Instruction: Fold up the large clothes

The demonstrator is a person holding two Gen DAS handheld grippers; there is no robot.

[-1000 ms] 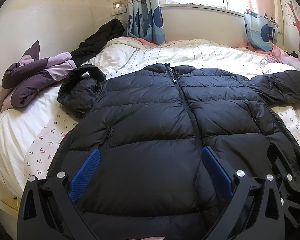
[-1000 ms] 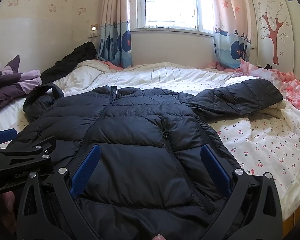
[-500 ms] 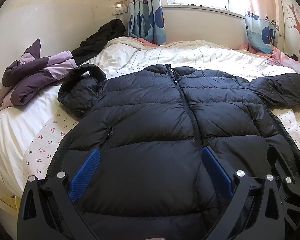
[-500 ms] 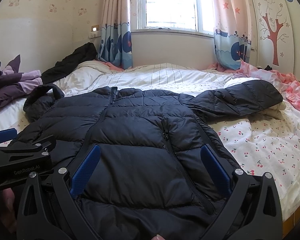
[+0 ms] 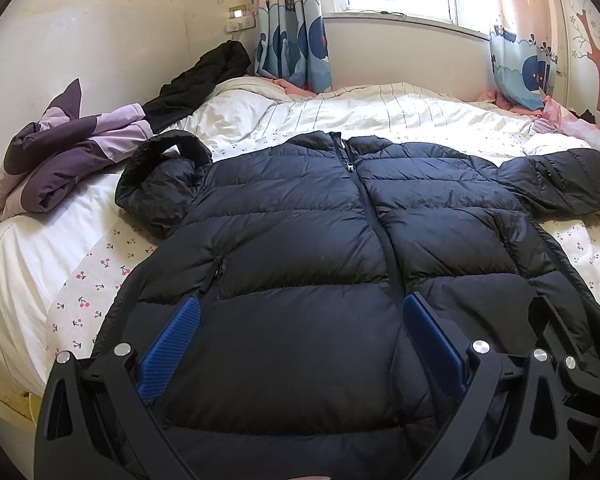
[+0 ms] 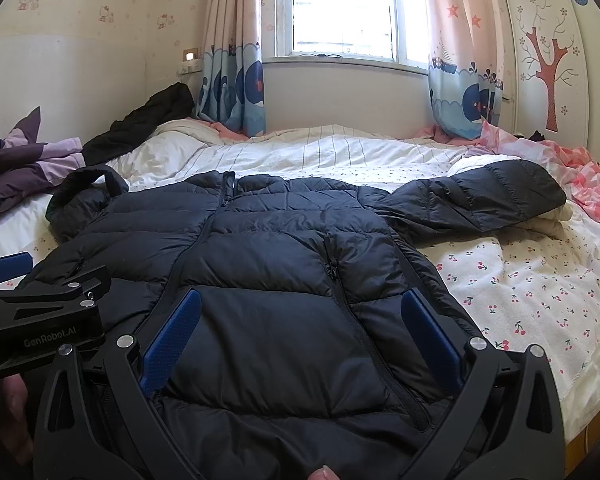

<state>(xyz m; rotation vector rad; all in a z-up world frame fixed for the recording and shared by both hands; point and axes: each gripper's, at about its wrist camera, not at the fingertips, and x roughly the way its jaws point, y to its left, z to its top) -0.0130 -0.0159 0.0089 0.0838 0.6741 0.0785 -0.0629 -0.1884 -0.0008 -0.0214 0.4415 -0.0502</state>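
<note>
A black puffer jacket point(image 5: 320, 240) lies front up and zipped on the bed, collar toward the window, hem toward me. Its left sleeve point(image 5: 160, 188) is bunched up; its right sleeve point(image 6: 480, 200) stretches out to the right. My left gripper point(image 5: 300, 336) is open and empty, hovering over the lower left half of the jacket. My right gripper point(image 6: 300, 332) is open and empty over the lower right half of the jacket point(image 6: 280, 280). The left gripper's body point(image 6: 40, 312) shows at the left of the right wrist view.
The bed point(image 6: 540, 292) has a cherry-print sheet and a striped quilt point(image 5: 380, 112) at the back. A purple jacket point(image 5: 60, 152) and another black garment point(image 5: 200, 80) lie at the far left by the wall. Pink bedding point(image 6: 560, 168) lies at the right. Curtains and a window stand behind.
Both grippers have drifted slightly, so the jacket sits a little lower in both views. Nothing was gripped and the jacket has not moved.
</note>
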